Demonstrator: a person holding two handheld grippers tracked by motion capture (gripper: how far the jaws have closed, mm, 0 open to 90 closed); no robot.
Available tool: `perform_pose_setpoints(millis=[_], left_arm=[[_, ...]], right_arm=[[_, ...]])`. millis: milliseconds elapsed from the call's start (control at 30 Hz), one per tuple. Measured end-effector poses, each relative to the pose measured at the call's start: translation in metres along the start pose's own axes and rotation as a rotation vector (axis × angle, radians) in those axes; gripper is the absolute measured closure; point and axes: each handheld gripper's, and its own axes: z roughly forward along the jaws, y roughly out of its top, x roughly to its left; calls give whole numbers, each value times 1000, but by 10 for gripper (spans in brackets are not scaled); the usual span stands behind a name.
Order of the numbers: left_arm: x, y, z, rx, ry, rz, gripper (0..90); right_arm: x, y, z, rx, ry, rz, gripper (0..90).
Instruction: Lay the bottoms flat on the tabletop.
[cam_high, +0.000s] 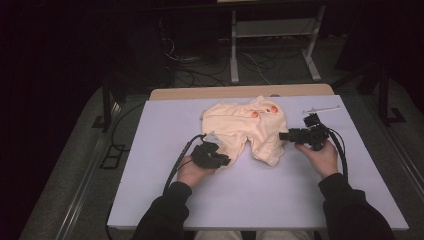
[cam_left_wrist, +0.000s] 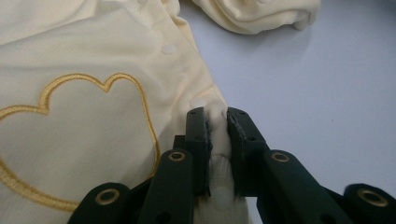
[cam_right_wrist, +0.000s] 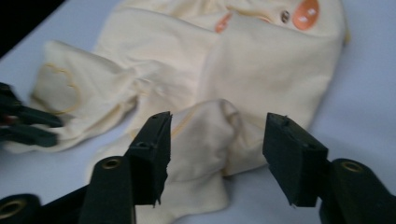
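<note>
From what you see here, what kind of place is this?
Probably a lab or recording workshop, not a home: a white table in a dark room, loose cables on the floor behind it, and a bare metal frame.

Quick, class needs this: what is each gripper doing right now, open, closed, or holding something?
Left gripper: closed on the edge of the yellow garment.
Right gripper: open, jaws either side of a fold of the garment, not gripping it.

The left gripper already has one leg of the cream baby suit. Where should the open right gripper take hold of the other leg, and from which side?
Grip the bunched cuff end of the free leg of the baby suit, probably coming in from the table's right side. The right gripper already straddles that raised fold with jaws open, while the left gripper pinches the snap-lined hem.
</note>
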Motion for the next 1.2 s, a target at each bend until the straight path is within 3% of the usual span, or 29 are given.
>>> perform_pose_setpoints(millis=[100,200,300,367,433,667,767,967,1100,1200], left_arm=[[0,0,0,-1,1,-2,780],[0,0,0,-1,1,-4,779],[0,0,0,-1,2,-2,778],[0,0,-1,0,2,-1,778],[0,0,-1,-1,2,-2,778],[0,0,-1,0,0,-2,778],[0,0,-1,0,0,-1,778],[0,0,0,-1,-1,-6,777],[0,0,0,-1,-3,-6,777],[0,0,0,1,-3,-4,777]], right_arm=[[11,0,-8,-35,56,-49,352],[28,-2,-8,-30,128,-114,324],[45,-8,-2,8,172,-178,305],[58,-13,4,53,176,-236,291],[65,-16,8,75,181,-256,265],[70,-26,20,144,146,-292,235],[67,-26,21,141,152,-283,238],[64,-27,28,161,131,-299,323],[59,-28,35,181,86,-309,380],[56,-30,42,201,41,-325,482]])
